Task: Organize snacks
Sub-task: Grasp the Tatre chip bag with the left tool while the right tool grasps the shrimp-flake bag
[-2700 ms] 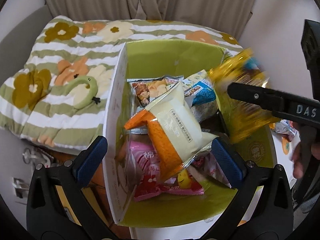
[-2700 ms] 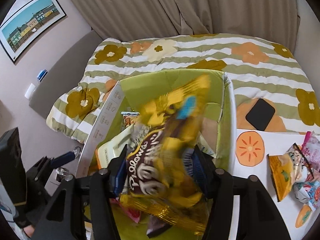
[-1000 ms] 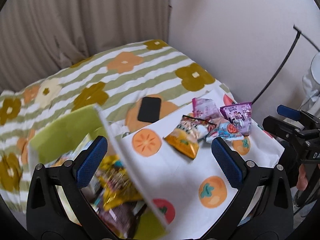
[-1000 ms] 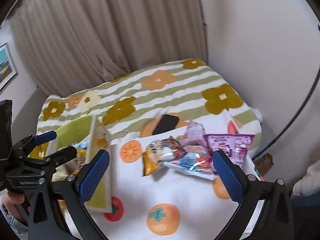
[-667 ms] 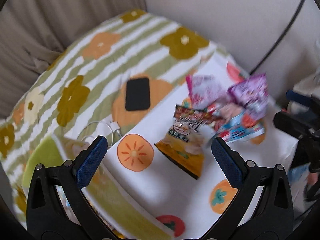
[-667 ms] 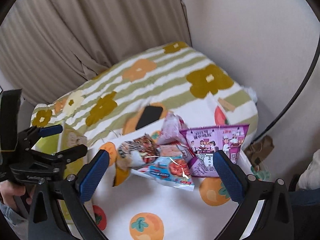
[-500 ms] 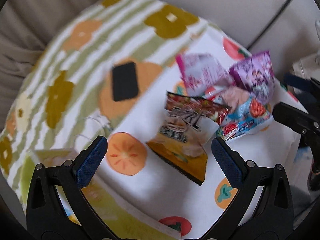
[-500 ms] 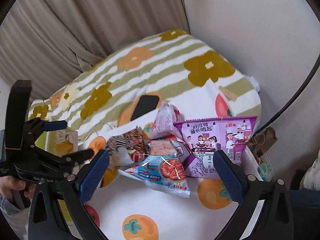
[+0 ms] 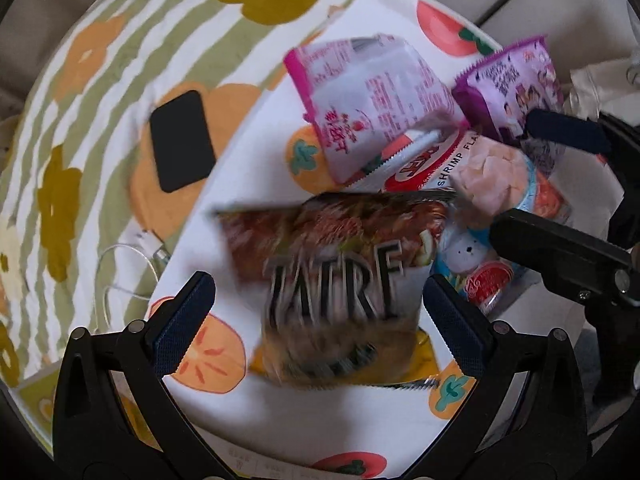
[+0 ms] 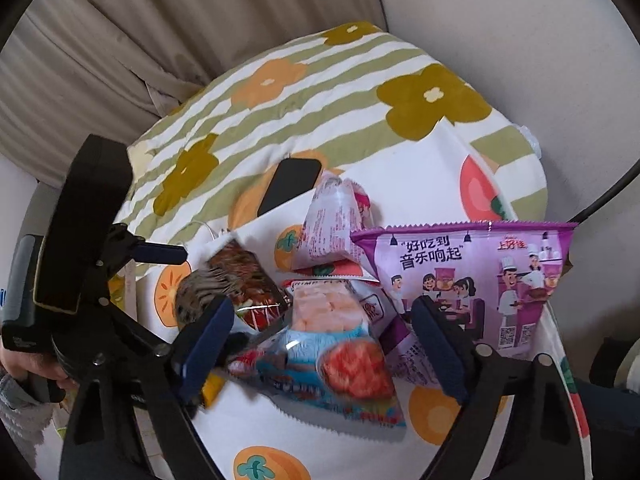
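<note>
Several snack bags lie in a pile on a white cloth with orange fruit prints (image 9: 224, 208). My left gripper (image 9: 318, 320) points straight down, open, with a blurred brown and yellow bag (image 9: 340, 280) between its fingers, the pads clear of it. The right gripper (image 10: 322, 342) straddles a blue shrimp bag (image 10: 332, 344); its jaws are closing and the pads do not press. A purple bag (image 10: 472, 280) and a pink bag (image 10: 336, 220) lie just behind. The brown bag (image 10: 236, 276) sits left, under the left gripper's finger (image 10: 160, 253).
A black phone (image 9: 182, 140) and a white cable (image 9: 132, 256) lie on the flowered green-striped blanket (image 10: 280, 120) beyond the cloth. A corner of the green box (image 9: 32, 396) shows at lower left. Curtain and wall stand behind. A hand (image 10: 16, 360) grips the left tool.
Both grippers came down onto the snack pile. The left swung from the green box to above the brown bag. The right jaws narrowed around the blue bag.
</note>
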A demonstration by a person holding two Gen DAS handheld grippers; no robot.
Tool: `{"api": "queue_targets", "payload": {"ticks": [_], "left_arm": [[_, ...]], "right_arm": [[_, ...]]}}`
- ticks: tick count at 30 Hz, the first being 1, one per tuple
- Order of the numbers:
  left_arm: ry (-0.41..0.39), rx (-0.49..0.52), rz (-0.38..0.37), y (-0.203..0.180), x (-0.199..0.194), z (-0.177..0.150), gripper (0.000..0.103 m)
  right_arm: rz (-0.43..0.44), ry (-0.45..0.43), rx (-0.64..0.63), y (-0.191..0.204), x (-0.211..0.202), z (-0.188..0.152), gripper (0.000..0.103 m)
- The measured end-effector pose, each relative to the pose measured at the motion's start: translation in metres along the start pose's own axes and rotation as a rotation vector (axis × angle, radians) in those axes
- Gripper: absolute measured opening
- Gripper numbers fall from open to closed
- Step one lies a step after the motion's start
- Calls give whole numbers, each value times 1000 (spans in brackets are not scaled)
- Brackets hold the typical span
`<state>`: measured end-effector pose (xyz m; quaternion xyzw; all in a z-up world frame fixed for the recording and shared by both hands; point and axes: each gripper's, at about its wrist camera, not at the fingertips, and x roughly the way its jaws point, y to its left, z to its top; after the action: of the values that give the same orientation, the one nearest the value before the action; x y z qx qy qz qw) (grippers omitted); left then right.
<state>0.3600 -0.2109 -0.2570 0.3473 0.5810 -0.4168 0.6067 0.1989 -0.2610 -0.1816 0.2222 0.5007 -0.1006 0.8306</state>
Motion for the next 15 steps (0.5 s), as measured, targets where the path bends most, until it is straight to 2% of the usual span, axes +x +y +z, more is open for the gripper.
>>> {"api": "queue_targets", "payload": {"ticks": [2, 6, 8, 12, 15], "left_arm": [[18, -12, 1, 0, 6, -1, 102], [51, -65, -45, 3, 16, -9, 83], [68, -84, -34, 4, 20, -15, 78], [77, -125, -36, 8, 23, -27, 74], [72, -149, -34, 12, 22, -32, 71]], "right_arm": [[-7, 1, -10, 2, 1, 0, 88], [-23, -8, -45, 8, -1, -1, 84], [-27, -7, -66, 13, 0, -2, 82], [-31, 17, -103, 20, 9, -7, 75], [-32, 40, -116, 23, 17, -13, 75]]}}
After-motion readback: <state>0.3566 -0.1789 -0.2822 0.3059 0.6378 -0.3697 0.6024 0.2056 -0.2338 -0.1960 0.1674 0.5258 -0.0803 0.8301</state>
